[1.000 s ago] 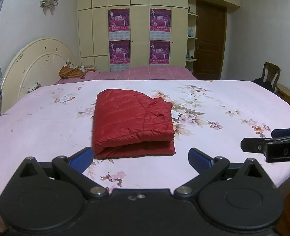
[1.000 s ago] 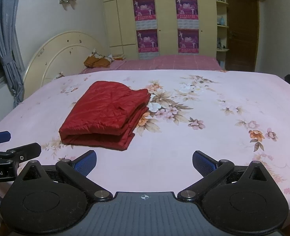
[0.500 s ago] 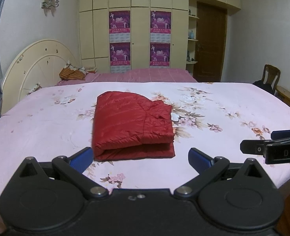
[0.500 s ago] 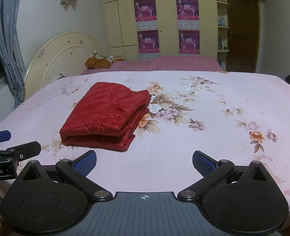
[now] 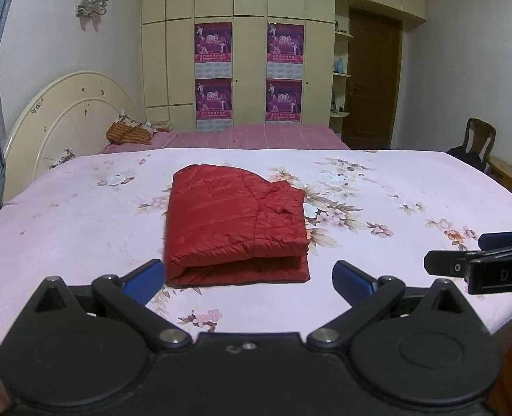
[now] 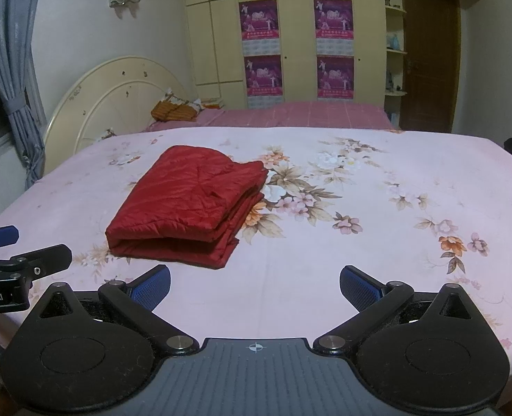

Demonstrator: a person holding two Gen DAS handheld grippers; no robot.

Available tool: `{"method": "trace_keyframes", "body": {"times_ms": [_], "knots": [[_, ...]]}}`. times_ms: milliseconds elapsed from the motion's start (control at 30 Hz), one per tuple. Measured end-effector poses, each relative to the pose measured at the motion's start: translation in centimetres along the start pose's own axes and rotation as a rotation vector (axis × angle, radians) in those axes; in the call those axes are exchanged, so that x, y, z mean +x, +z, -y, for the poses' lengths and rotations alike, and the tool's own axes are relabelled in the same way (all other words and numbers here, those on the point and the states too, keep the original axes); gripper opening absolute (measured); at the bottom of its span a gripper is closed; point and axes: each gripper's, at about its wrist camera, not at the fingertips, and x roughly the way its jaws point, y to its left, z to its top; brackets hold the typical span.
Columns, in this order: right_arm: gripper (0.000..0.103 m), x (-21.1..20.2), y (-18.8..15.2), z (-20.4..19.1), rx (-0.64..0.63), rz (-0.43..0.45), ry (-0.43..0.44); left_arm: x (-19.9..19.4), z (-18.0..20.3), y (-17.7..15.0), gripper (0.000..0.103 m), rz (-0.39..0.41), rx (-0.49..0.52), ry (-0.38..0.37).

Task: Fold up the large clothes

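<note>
A red quilted jacket [image 5: 235,222] lies folded into a compact rectangle on the pink floral bedsheet [image 5: 377,277]. The right wrist view shows the same jacket [image 6: 190,204], left of centre, its stacked layers facing me. My left gripper [image 5: 247,279] hovers open just short of the jacket's near edge, nothing between its blue pads. My right gripper [image 6: 254,286] is open too, holding nothing, and sits to the right of the jacket's near corner. Each gripper's fingers also show at the edge of the other's view.
A cream round headboard [image 5: 65,121] stands at the left, with pillows [image 5: 129,131] on a second, pink bed behind. Cream wardrobes with purple posters [image 5: 249,72] fill the back wall. A brown door [image 5: 374,83] and a wooden chair [image 5: 479,138] stand at the right.
Both grippers have drawn back and risen slightly, so the jacket sits a little lower in the views. The jacket itself has not moved, and both stay open.
</note>
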Motion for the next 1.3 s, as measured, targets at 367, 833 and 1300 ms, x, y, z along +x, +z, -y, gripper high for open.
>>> {"method": "trace_keyframes", "body": {"times_ms": [367,833,1300], "knots": [[0.102,0.0,0.1,0.0,0.002,-0.001,0.003,-0.1,-0.2,0.1,0.103,0.009,-0.002,0.005],[0.102,0.0,0.2,-0.7,-0.003,0.001,0.005,-0.2,-0.7,0.1,0.103,0.018,-0.014,0.017],[0.102,0.2,0.3,-0.9,-0.007,-0.003,0.009,0.3,-1.3,-0.3,0.103,0.011,-0.034,0.014]]}}
